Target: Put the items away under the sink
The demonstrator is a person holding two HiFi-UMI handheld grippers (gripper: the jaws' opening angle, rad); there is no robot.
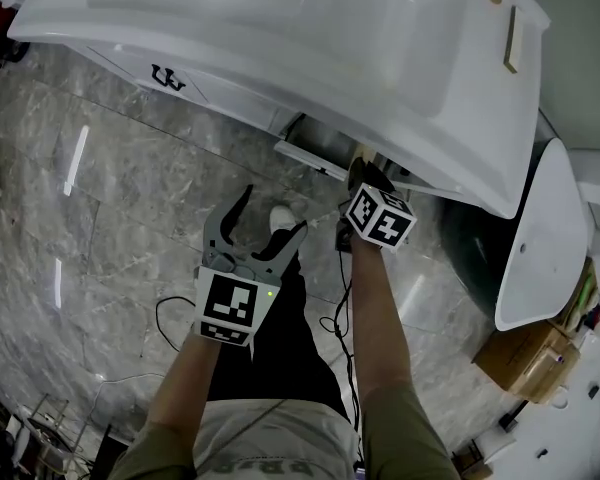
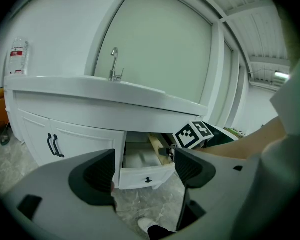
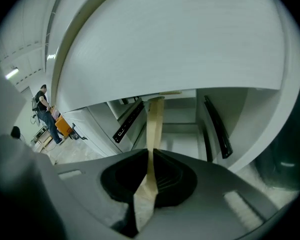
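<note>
The drawer (image 2: 140, 178) under the sink (image 1: 280, 38) stands pulled out. The right gripper (image 3: 150, 176), jaws pinched on a thin tan wooden strip (image 3: 154, 129), holds it at the opening, unreleased. The left gripper (image 2: 145, 170) hangs open and empty, nearer. A similar strip (image 1: 512, 40) on the countertop's far right seems still to go. The sink's overhang crowds the drawer from above.

Under me, grey marbled floor tiles (image 1: 90, 178), catching streaks of light. Ahead, the white vanity (image 1: 380, 58) with its curved front, and two cupboard doors (image 2: 82, 136) with black handles (image 2: 52, 145) at its left end. Behind it is a pale, plain wall (image 2: 160, 49). Off to my right there's a ribbed white ceiling (image 2: 255, 29) with a strip light (image 2: 282, 75) glowing, and down low a cardboard box (image 1: 525, 353).
</note>
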